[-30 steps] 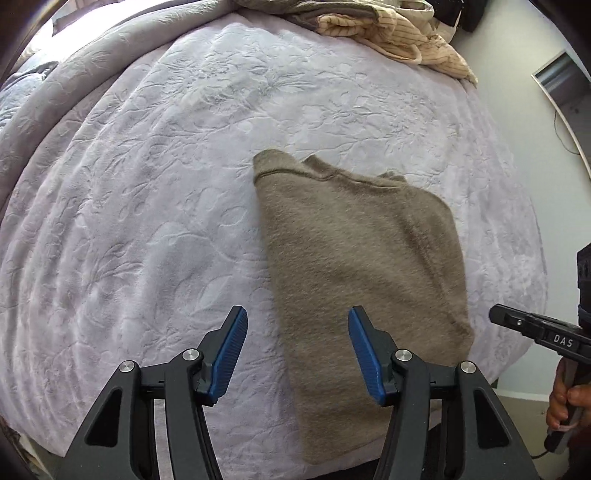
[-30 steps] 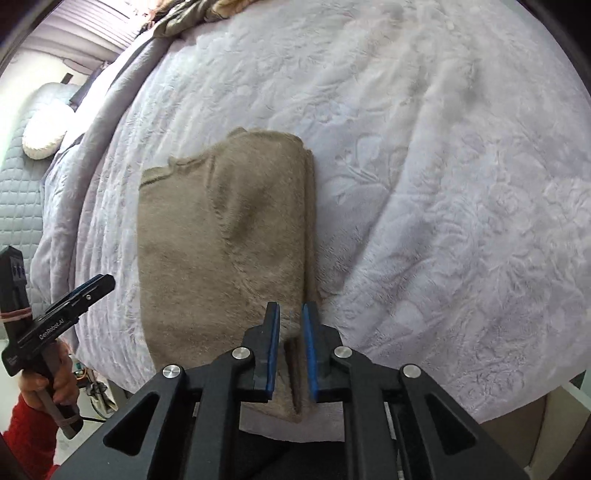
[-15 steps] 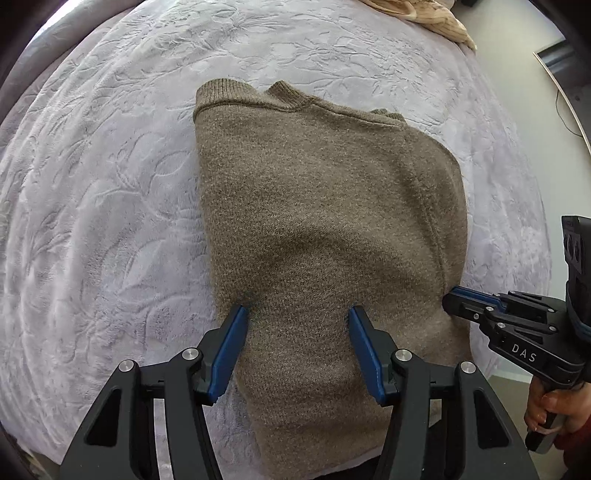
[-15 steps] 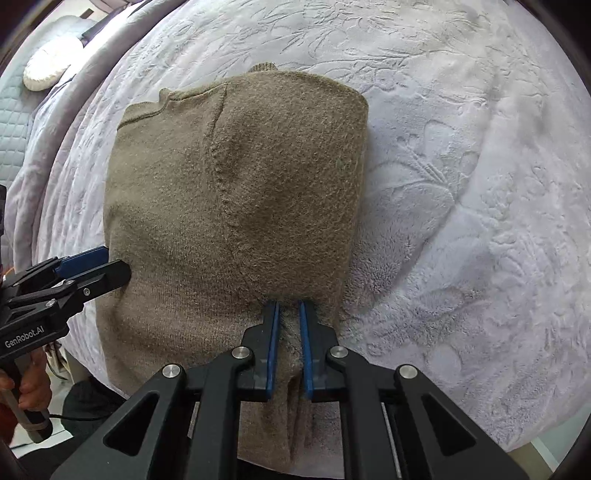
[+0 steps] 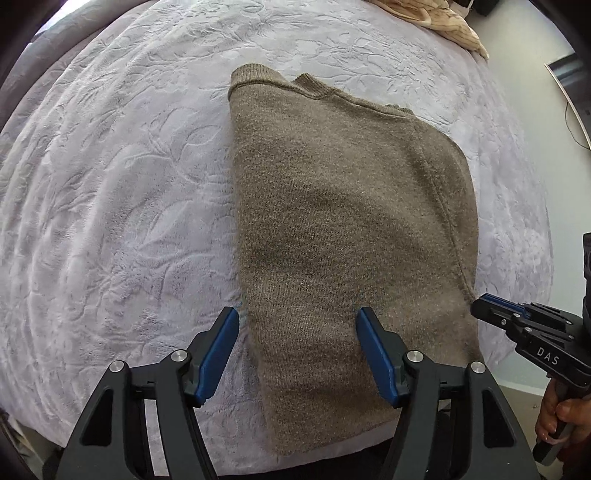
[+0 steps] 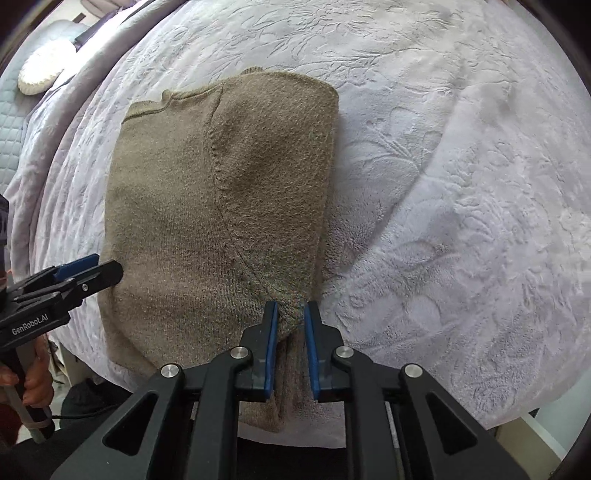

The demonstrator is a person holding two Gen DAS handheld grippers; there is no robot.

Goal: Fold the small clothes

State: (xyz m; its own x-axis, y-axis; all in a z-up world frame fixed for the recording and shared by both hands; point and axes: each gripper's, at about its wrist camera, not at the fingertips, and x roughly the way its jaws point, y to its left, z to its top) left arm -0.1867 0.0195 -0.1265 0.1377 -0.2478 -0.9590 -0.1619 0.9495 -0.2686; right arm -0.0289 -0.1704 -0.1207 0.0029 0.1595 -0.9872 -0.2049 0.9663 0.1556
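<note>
Nearest the right wrist camera, the right gripper (image 6: 290, 315) has its blue pads narrowed to a slim gap with a ridge of knit pinched up between them at the near right corner of the sweater (image 6: 221, 206); whether the hold is firm cannot be told, since a sliver of gap shows beside the cloth. In the left wrist view the left gripper (image 5: 297, 325) stands wide open, holding nothing, its two pads straddling the near left edge of the sweater (image 5: 343, 229), one over the bedspread (image 5: 110, 206) and one over the knit. The garment lies on the bed close to the near edge, already folded lengthwise into a narrow panel, the collar at the far end and a sleeve seam running down its right side. Judged from the nap and drape, it is a thick, soft, limp knit: light, not fragile, unlikely to slip, but prone to sag and unfold if lifted by one point. The sound hold is both near corners through all layers, carried toward the collar. Further off, a pile of striped cloth (image 5: 443, 18) lies at the bed's far corner.
</note>
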